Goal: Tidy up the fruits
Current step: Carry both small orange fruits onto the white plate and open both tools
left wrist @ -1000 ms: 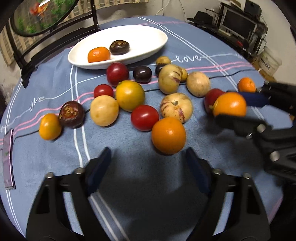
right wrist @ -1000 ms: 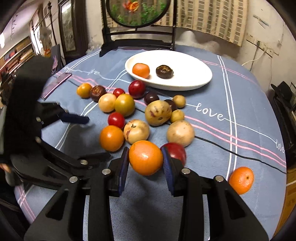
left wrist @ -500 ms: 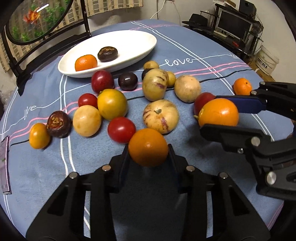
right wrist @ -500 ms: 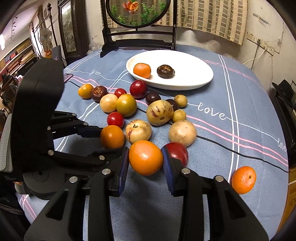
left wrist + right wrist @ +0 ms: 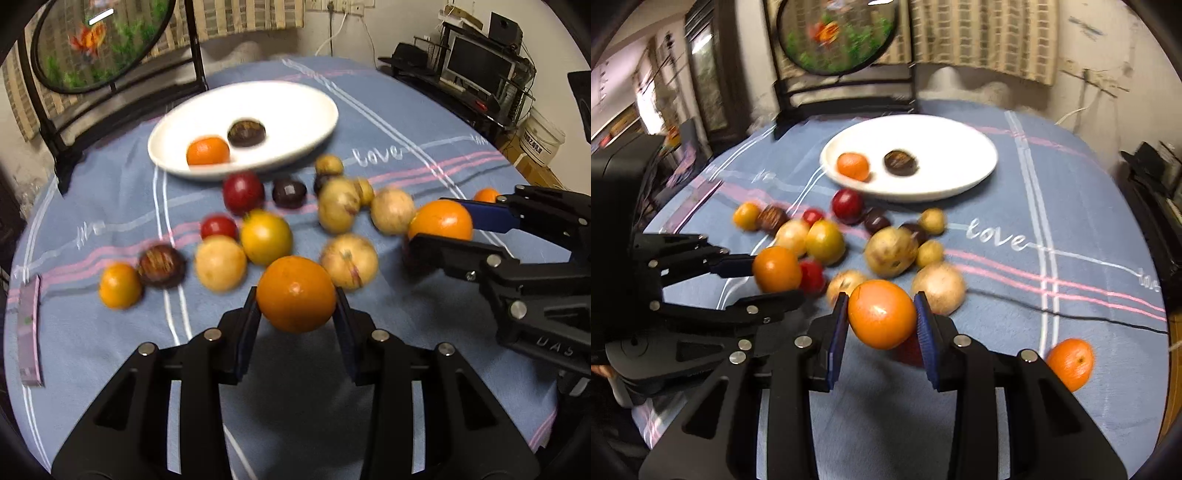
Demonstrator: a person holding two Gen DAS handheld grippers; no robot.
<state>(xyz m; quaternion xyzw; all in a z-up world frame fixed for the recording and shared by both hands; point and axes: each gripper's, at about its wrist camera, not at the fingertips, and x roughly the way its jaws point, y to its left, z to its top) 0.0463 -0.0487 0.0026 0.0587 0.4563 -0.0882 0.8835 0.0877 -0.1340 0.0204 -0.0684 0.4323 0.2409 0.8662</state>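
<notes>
Got my left gripper (image 5: 295,325) pinching an orange (image 5: 295,293) between both pads; the jaws have just been closing in on it, and it's off the blue tablecloth (image 5: 314,398) now. My right gripper (image 5: 881,325) is clamped on a second orange (image 5: 882,314), also held above the cloth.

Past those, the rest of the fruit sits loose in a cluster mid-table: red, yellow, pale and dark ones, some touching. One more small orange (image 5: 1070,363) lies well apart near the right edge. Further back is the white plate (image 5: 295,107) with a tangerine (image 5: 207,150) and a dark fruit (image 5: 246,133) just beside each other.
</notes>
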